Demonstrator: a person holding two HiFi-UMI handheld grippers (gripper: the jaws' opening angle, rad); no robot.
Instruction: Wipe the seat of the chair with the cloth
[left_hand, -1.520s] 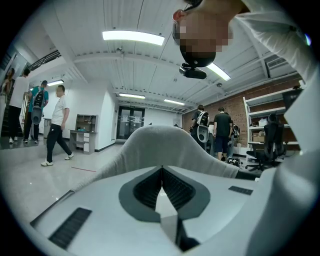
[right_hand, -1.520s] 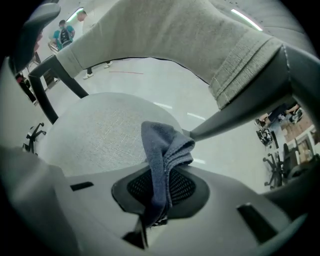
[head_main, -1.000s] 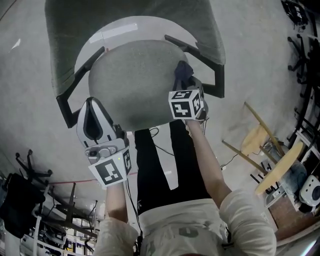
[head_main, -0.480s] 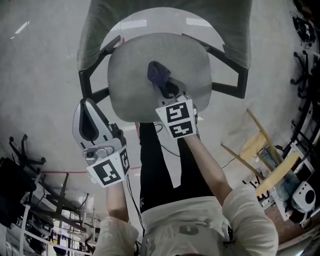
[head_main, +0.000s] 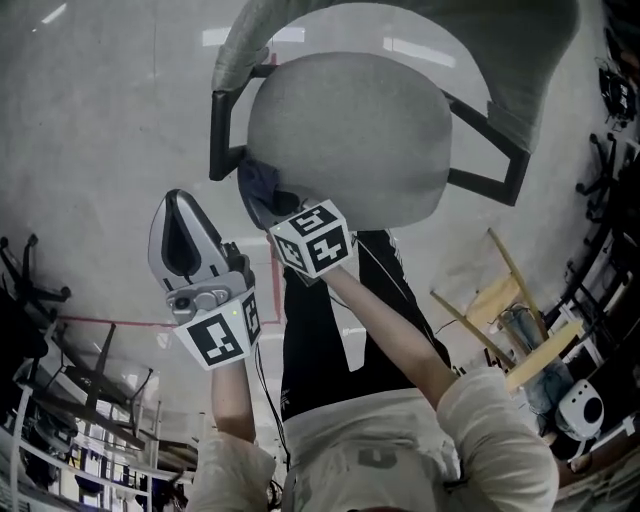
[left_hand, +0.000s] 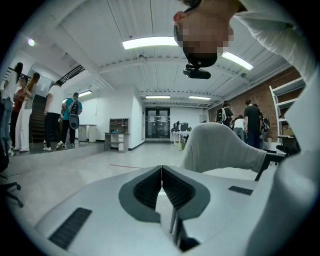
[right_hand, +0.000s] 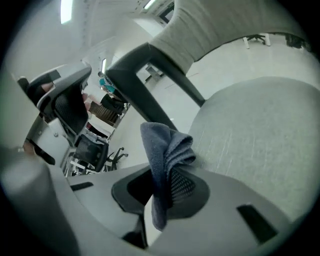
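Fingers of the white handheld left gripper (left_hand: 161, 172) are pressed together with nothing between them, off to the left of the chair. Right gripper (right_hand: 162, 182) fingers are clamped on a bunched dark blue cloth (right_hand: 164, 145), which sits at the left edge of the round grey fabric chair seat (right_hand: 250, 125). Beyond it rises the black armrest frame (right_hand: 150, 75).

Cloth (head_main: 257, 182) is clamped in right gripper (head_main: 268, 208) at the left edge of the seat (head_main: 350, 130); left gripper (head_main: 180, 230) is positioned further left, apart from it
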